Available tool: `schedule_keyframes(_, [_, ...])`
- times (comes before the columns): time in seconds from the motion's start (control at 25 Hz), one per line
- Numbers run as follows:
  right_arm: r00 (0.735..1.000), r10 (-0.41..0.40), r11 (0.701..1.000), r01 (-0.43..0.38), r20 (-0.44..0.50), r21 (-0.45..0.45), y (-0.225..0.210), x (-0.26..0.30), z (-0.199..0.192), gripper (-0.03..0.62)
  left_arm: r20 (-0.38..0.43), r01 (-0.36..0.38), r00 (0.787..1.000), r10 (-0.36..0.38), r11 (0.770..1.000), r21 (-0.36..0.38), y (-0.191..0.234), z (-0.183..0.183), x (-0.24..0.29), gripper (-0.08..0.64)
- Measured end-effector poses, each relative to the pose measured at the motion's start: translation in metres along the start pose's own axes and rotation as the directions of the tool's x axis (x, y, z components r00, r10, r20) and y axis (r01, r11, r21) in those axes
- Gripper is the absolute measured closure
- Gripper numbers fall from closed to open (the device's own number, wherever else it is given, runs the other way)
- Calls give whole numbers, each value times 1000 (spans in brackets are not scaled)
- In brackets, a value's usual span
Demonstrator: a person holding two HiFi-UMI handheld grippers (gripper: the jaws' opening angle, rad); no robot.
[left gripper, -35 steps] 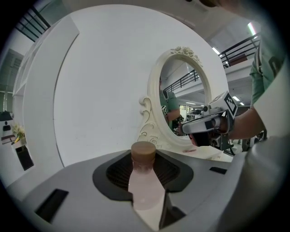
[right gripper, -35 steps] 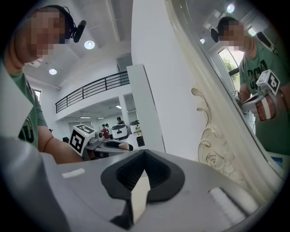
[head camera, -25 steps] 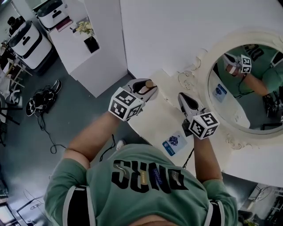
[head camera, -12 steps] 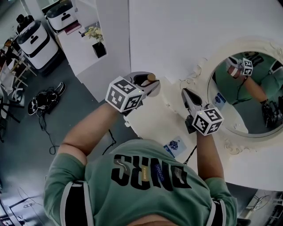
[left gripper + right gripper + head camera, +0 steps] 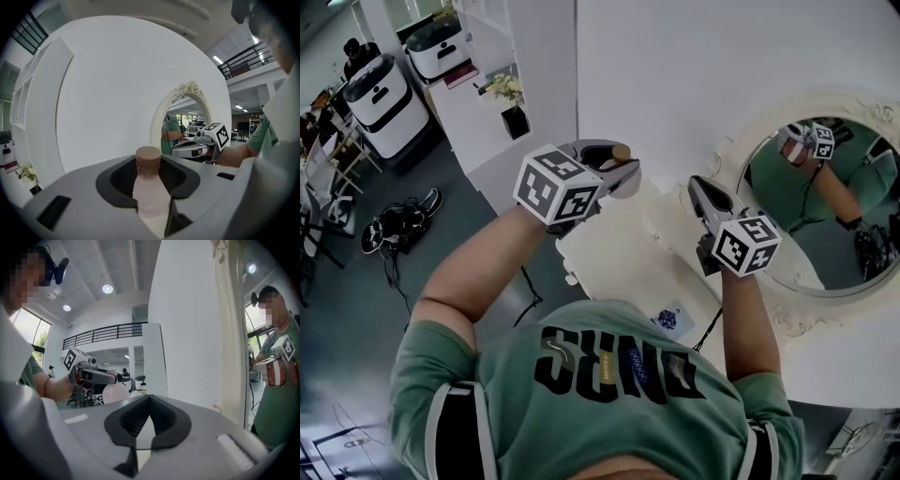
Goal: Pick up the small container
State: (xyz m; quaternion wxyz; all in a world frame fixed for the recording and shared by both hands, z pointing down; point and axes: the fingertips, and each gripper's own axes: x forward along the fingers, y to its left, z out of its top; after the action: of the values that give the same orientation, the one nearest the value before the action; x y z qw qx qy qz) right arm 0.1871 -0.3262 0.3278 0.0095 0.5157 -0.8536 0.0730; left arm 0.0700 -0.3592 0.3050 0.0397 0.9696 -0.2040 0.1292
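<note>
The small container is a pale pink bottle (image 5: 151, 187) with a brown cap (image 5: 148, 157). It stands upright between the pads of my left gripper (image 5: 151, 180), which is shut on it. In the head view the left gripper (image 5: 619, 173) holds the bottle (image 5: 625, 184) in the air above the left end of the white table (image 5: 609, 253). My right gripper (image 5: 697, 187) hovers to its right, near the mirror, with nothing in it. In the right gripper view the right gripper's (image 5: 149, 401) pads meet at the tip, and the left gripper (image 5: 101, 377) and the pink bottle (image 5: 115, 393) show at the left.
A round mirror (image 5: 825, 216) in an ornate cream frame (image 5: 741, 150) stands on the table against the white wall. A small card with blue print (image 5: 667, 319) lies near the table's front edge. White cabinets with a potted plant (image 5: 514, 98) stand at the left; shoes and cables (image 5: 394, 225) lie on the floor.
Both grippers have risen, the left one carrying the pink bottle up from the table. The table now sits lower in the head view.
</note>
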Motion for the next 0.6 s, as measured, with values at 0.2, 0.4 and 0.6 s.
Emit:
schedule_keyframes(0.2, [1000, -2, 999, 2, 8, -37, 3, 1, 29, 583, 9, 13, 1000, -13, 999, 45, -3, 36, -11, 420])
schedule_keyframes(0.4, [999, -7, 998, 9, 33, -63, 6, 0, 50, 583, 34, 33, 999, -35, 998, 55, -5, 63, -21, 422])
schedule_keyframes(0.6, [999, -4, 997, 7, 41, -83, 8, -2, 67, 583, 70, 61, 995, -64, 997, 42, -10, 88, -28, 422])
